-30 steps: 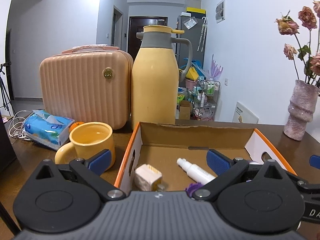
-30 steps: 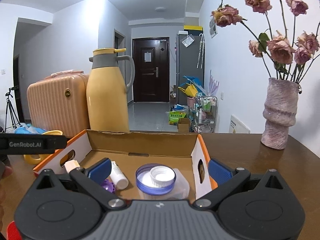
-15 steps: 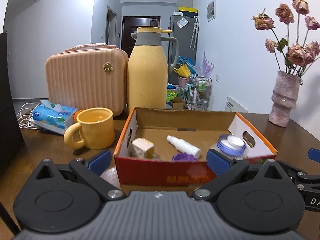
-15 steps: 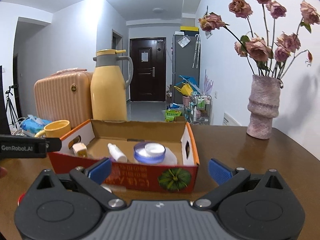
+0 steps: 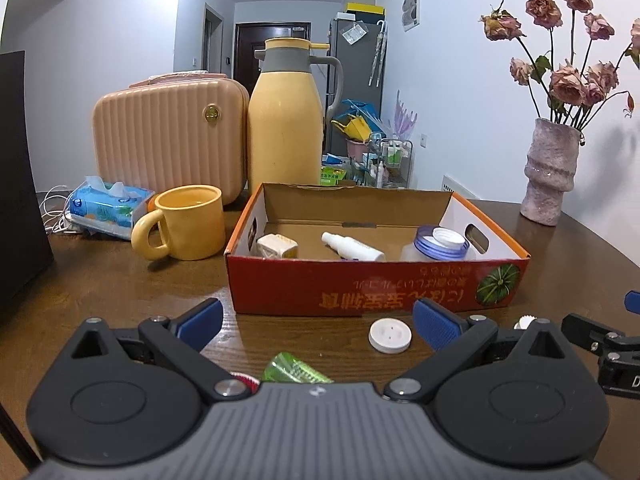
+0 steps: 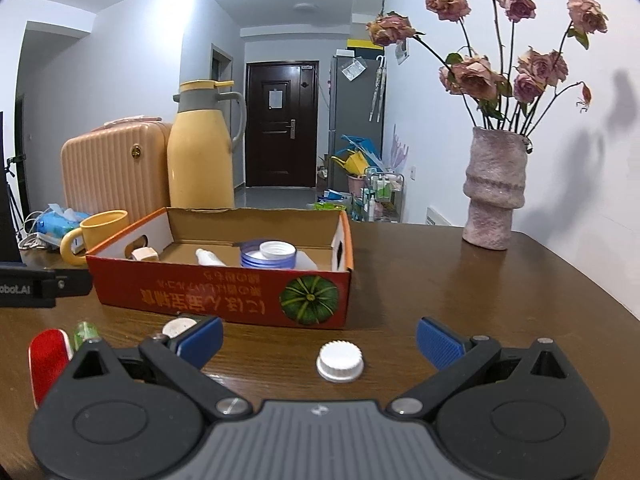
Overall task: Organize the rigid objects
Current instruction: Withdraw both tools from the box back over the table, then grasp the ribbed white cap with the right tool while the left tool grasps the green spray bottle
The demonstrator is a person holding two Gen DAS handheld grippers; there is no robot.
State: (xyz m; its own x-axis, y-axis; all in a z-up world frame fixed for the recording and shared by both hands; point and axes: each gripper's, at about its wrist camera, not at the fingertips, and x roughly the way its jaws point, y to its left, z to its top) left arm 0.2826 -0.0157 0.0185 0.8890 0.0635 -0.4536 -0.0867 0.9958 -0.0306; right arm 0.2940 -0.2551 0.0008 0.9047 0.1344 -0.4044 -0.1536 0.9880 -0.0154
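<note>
white walls and a dark door far down the hall framed a brown wooden table (image 6: 480, 280) that carried everything. at its far left stood a ribbed pink case (image 5: 168, 140) and a tall yellow flask (image 5: 286, 120), with a yellow mug (image 5: 188, 222) just left of the box and a vase of dried roses (image 6: 494, 188) well apart at the far right.

mid-table sat the red cardboard box (image 6: 224, 292), already holding a blue-rimmed jar (image 6: 268, 258), a white spray bottle (image 5: 352, 246) lying on its side and a small cream carton (image 5: 276, 246).

near the box's front wall, pieces were still loose on the wood: a white ribbed cap (image 6: 340, 361), a white round disc (image 5: 390, 336), a green translucent piece (image 5: 294, 368) and a red object (image 6: 48, 360) at the near left.

the right gripper (image 6: 320, 340) was spread wide and empty, the cap lying between its fingers. the left gripper (image 5: 318, 320) was likewise wide and empty, over the green piece and disc.

the cap was low and smooth-sided, so a closing pinch set too high would likely have squeezed it out and skated it across the table. the two tools sat close together, and reaching for neighbouring pieces at once could have knocked them into each other. a carry kept too low risked catching the box's front wall, or dropping a piece on the jar.
</note>
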